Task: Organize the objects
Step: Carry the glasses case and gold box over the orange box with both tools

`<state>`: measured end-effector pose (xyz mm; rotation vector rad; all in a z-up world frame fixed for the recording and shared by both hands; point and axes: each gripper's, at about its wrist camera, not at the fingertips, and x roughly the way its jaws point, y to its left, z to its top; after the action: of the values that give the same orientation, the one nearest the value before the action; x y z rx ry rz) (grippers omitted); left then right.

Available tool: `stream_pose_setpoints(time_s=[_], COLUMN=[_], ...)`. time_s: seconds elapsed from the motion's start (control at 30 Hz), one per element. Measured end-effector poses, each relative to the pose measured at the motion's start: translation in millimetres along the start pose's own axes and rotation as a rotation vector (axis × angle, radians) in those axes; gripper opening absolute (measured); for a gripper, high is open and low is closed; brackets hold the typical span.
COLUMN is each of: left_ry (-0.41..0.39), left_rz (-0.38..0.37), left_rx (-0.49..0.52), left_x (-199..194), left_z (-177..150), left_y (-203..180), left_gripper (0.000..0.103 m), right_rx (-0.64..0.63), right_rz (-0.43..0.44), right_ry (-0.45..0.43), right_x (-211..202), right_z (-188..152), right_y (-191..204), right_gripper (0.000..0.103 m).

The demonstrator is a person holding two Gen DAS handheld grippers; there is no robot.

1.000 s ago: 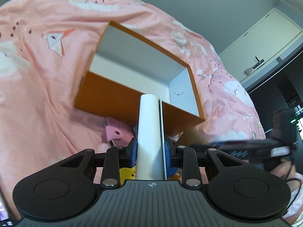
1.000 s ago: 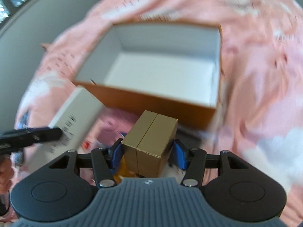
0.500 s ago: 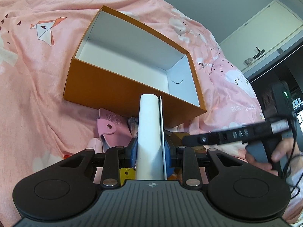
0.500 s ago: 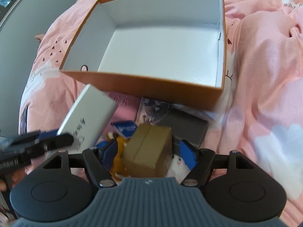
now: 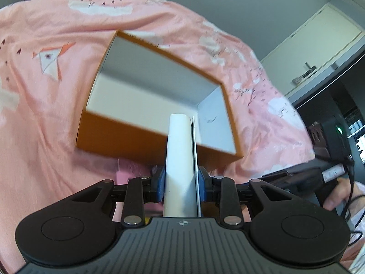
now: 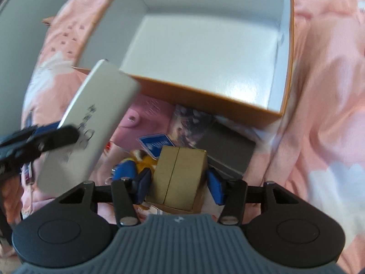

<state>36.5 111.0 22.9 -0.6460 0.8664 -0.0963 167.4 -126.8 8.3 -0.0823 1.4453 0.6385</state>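
Left hand-held gripper (image 5: 181, 182) clamps white flat box (image 5: 180, 159), long axis pointing forward at orange box (image 5: 136, 141), which sits just ahead on the bed (image 5: 45, 114), empty. Right hand-held gripper (image 6: 179, 182): gold carton (image 6: 180, 178) between pads, right pad apparently clear; lower, farther back. Left is nearer.

Both grippers (image 5: 181, 180) (image 6: 180, 181) show black linkages, silver screws, blue pads (image 6: 215, 188) and ribbed grey bodies

Orange box (image 6: 205, 96), white inside, on pink cloud-print bedding (image 5: 45, 118).
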Motion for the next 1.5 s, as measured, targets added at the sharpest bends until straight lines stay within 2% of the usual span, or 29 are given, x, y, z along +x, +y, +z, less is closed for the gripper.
stream_pose_setpoints(time_s=[0.17, 0.3, 0.4, 0.53, 0.67, 0.8, 0.9, 1.17, 1.3, 1.4, 1.47, 1.5], left_ry=[-0.043, -0.109, -0.153, -0.160, -0.128, -0.078, -0.069, -0.012, 0.033, 0.038, 0.043, 0.044], left_rz=[-0.040, -0.030, -0.017, 0.046, 0.131, 0.151, 0.192, 0.238, 0.350, 0.390, 0.428, 0.449], left_rx=[0.013, 0.033, 0.015, -0.027, -0.061, -0.087, -0.057, 0.032, 0.097, 0.150, 0.194, 0.217], left_x=[-7, -9, 0, 36, 85, 124, 143, 161, 166, 167, 166, 166], left_z=[27, 55, 76, 101, 115, 118, 118, 114, 113, 114, 115, 114], left_y=[-8, -14, -11, 3, 22, 36, 35, 31, 27, 23, 20, 18], left_gripper=[0.033, 0.033, 0.033, 0.033, 0.033, 0.033, 0.033, 0.033, 0.033, 0.038, 0.048, 0.049], right_rx=[-0.050, -0.067, -0.053, -0.004, 0.060, 0.086, 0.094, 0.086, 0.090, 0.089, 0.089, 0.089], right_rz=[0.071, 0.093, 0.081, 0.057, 0.071, 0.073, 0.068, 0.079, 0.083, 0.086, 0.084, 0.082], right_ry=[-0.141, -0.267, -0.341, -0.404, -0.404, -0.382, -0.362, -0.329, -0.316, -0.310, -0.307, -0.306], right_x=[-48, -75, -80, -69, -41, -9, 10, 36, 42, 45, 46, 47], right_z=[8, 26, 48, 75, 100, 116, 125, 132, 132, 132, 131, 131], right_y=[11, 12, 3, -15, -33, -43, -49, -57, -57, -57, -56, -56], right_gripper=[0.055, 0.055, 0.055, 0.055, 0.055, 0.055, 0.055, 0.055, 0.055, 0.055, 0.055, 0.055])
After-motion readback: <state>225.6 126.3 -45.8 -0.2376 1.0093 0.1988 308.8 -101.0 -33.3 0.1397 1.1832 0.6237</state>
